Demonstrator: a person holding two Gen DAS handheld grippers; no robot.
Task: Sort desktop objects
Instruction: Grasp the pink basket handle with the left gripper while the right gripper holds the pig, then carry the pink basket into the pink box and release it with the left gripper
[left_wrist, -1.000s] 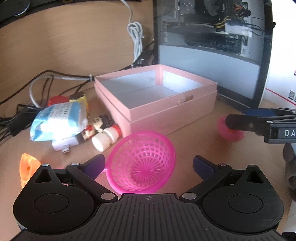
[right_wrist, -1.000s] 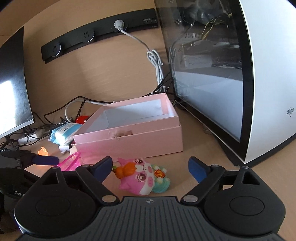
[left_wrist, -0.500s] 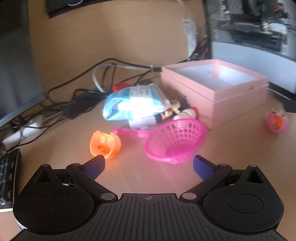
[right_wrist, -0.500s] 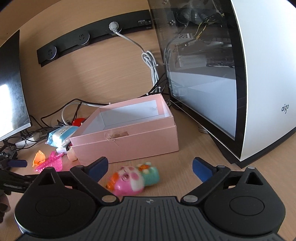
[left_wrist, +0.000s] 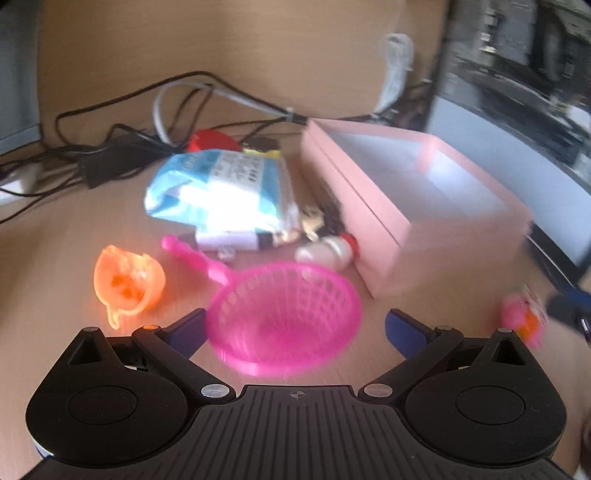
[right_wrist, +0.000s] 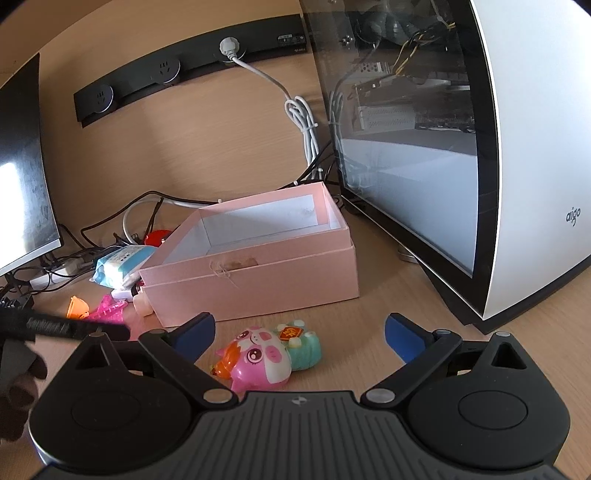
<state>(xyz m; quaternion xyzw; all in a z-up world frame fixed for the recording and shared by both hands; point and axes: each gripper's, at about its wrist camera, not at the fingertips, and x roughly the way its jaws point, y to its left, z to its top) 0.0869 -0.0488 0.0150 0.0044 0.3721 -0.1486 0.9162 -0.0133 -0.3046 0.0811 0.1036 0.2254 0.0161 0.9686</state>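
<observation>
The left claw (left_wrist: 293, 326) is spread wide and grasps nothing; the pink mesh scoop (left_wrist: 284, 319) sits on the table (left_wrist: 55, 240) right between its blue tips, bowl up. The left tip looks about level with the bowl's rim, though blur makes it hard to say whether it touches. The scoop's long axis runs from the bowl, near, out along its handle toward the far left, so the handle points away from the claw, and the round bowl is the part offered to the fingers. To me that lineup reads as a set-up to pinch the bowl.

Just left of the scoop lies an orange toy cup (left_wrist: 127, 282), tipped on its side. Farther back a blue-and-white packet (left_wrist: 218, 190) rests on a heap of small items, with a white bottle with a red cap (left_wrist: 327, 251) just beside the pink box (left_wrist: 413, 206). The box stands open to the right, likely where the sorted things go.

The right claw (right_wrist: 300, 334) is likewise released and empty. A pink pig toy (right_wrist: 258, 360) lies on the table between its tips, its teal end toward the far right. Beyond it is the box's front wall, then a white computer case (right_wrist: 535, 147) on the right.
</observation>
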